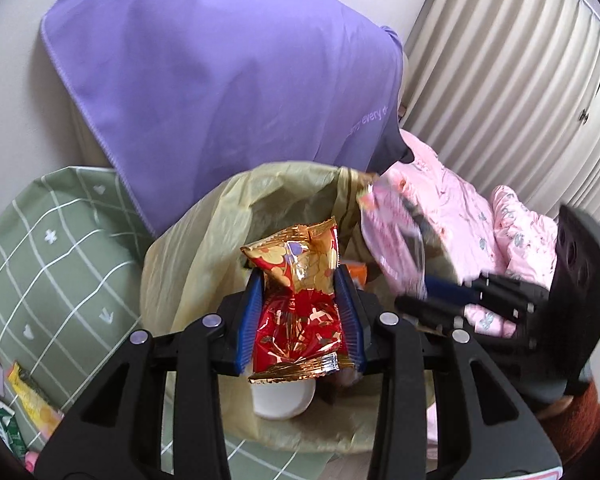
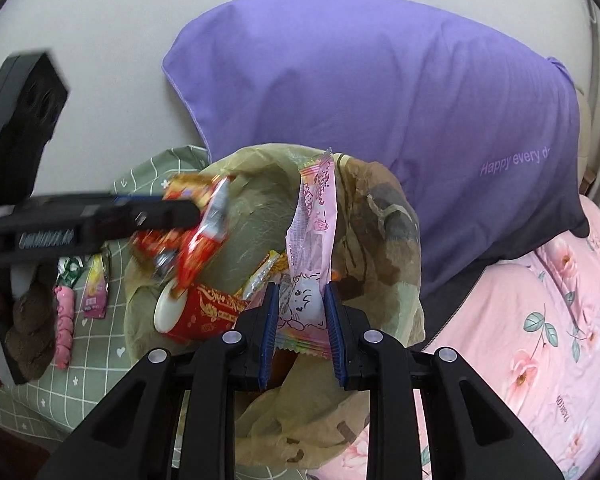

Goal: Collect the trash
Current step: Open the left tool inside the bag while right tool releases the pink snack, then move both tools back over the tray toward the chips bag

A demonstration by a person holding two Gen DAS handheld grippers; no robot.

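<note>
— Over the open mouth of the yellowish trash bag (image 1: 204, 240), what did you have in your left gripper (image 1: 300, 312)?

— You had its blue pads clamped on a red-and-gold snack wrapper (image 1: 300, 304), held upright above the bag.

— And your right gripper (image 2: 302, 320)?

— It pinched a pink wrapper (image 2: 312, 240) standing upright over the same bag. Inside lay a red paper cup (image 2: 204, 312) on its side. More wrappers (image 2: 96, 284) lay on the green checked sheet (image 2: 100, 360) beside the bag, with a purple pillow (image 2: 380, 112) behind.

Black angular gripper frames, silver round screws, blue ribbed fingers (image 1: 350, 312), fuzzy rust-brown sleeve (image 1: 580, 408)
</note>
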